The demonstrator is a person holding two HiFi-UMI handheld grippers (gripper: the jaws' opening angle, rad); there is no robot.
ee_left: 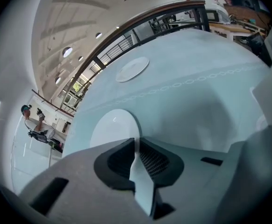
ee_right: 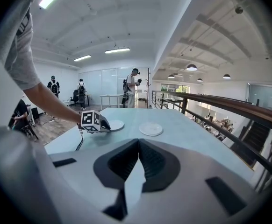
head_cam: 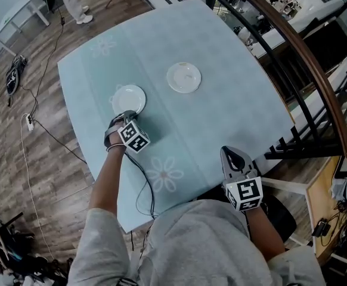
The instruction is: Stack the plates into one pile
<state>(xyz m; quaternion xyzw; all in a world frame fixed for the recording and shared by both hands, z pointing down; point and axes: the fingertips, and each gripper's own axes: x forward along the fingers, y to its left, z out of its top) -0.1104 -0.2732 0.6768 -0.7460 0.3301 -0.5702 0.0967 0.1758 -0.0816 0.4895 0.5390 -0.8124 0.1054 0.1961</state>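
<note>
Pale-blue table (head_cam: 233, 94) w/ two white plates, well apart. L gripper (head_cam: 121, 117) had its jaws pinched narrow on the near rim of the nearer plate (head_cam: 129, 99), which lay flat on the table's left part. The farther plate (head_cam: 183, 77) sat nr the centre. R gripper (head_cam: 232, 155), jaws together & empty, was by the table's near edge.

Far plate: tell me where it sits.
In the head view, the far plate lies near the middle of the table, up and right of the near plate and apart from it.
</note>
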